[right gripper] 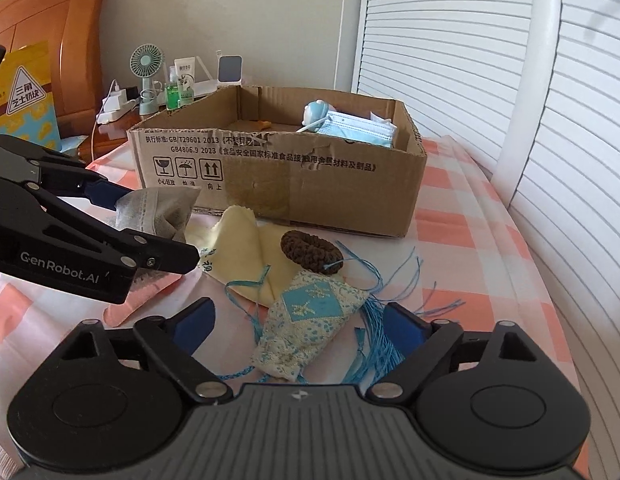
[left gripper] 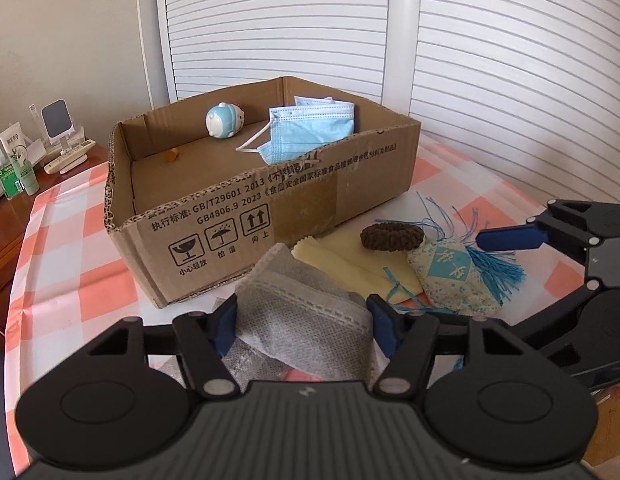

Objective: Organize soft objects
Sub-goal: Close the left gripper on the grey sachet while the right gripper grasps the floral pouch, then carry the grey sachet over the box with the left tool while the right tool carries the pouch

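Grey mesh pouch (left gripper: 302,316) sits pinched between the pads of my left gripper (left gripper: 304,320), raised just in front of the cardboard box (left gripper: 294,200), while my right gripper (right gripper: 300,326) stands wide with nothing held, the embroidered sachet (right gripper: 310,320) lying between its fingers on the checked cloth (right gripper: 490,248). Just beyond lie the yellow cloth (right gripper: 246,240) and brown scrunchie (right gripper: 312,250), both outside. Farthest, the box holds the blue face masks (left gripper: 310,130) and a small round toy (left gripper: 224,120), so I judge about a third done.

The box (right gripper: 278,172), ahead of both grippers, reads "GB/T29601 2013" and "GB4806.9 2023" above three handling pictograms. The left gripper (right gripper: 162,232) arm reads "GenRobot.AI".
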`<move>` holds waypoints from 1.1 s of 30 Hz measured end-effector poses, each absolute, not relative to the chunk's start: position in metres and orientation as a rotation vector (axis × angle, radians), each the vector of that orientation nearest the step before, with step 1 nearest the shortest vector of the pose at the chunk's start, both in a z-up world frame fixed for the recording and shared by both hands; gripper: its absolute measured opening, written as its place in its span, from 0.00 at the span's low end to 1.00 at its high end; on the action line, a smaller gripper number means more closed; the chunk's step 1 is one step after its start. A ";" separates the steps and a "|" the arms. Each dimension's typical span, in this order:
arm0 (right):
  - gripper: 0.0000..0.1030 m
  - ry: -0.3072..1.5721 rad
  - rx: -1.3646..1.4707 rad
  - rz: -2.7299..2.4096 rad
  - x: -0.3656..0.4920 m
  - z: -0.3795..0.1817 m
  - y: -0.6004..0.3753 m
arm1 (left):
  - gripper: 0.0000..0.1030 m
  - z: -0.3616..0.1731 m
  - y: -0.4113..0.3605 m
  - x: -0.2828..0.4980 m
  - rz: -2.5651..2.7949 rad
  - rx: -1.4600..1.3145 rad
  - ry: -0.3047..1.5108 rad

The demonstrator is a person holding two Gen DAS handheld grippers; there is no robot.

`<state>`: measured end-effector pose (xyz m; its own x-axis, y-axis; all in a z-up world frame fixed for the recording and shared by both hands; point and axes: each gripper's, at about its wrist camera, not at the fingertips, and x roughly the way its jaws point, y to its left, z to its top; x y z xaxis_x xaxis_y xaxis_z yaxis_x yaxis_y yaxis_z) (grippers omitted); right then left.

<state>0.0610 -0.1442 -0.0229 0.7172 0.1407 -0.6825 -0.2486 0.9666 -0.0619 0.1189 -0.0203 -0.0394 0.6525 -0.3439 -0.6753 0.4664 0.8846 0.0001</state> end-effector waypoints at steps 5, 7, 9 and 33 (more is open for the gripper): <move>0.59 0.761 -0.154 0.205 0.069 -0.029 -0.140 | 0.63 -0.038 -0.019 0.117 -0.459 0.175 0.727; 0.55 0.769 -0.152 0.197 0.070 -0.029 -0.140 | 0.63 -0.038 -0.019 0.117 -0.460 0.174 0.727; 0.48 0.775 -0.162 0.183 0.071 -0.030 -0.140 | 0.63 -0.037 -0.019 0.118 -0.459 0.175 0.727; 0.41 0.770 -0.162 0.323 0.051 0.039 -0.178 | 0.63 0.008 -0.009 0.092 -0.545 0.222 0.762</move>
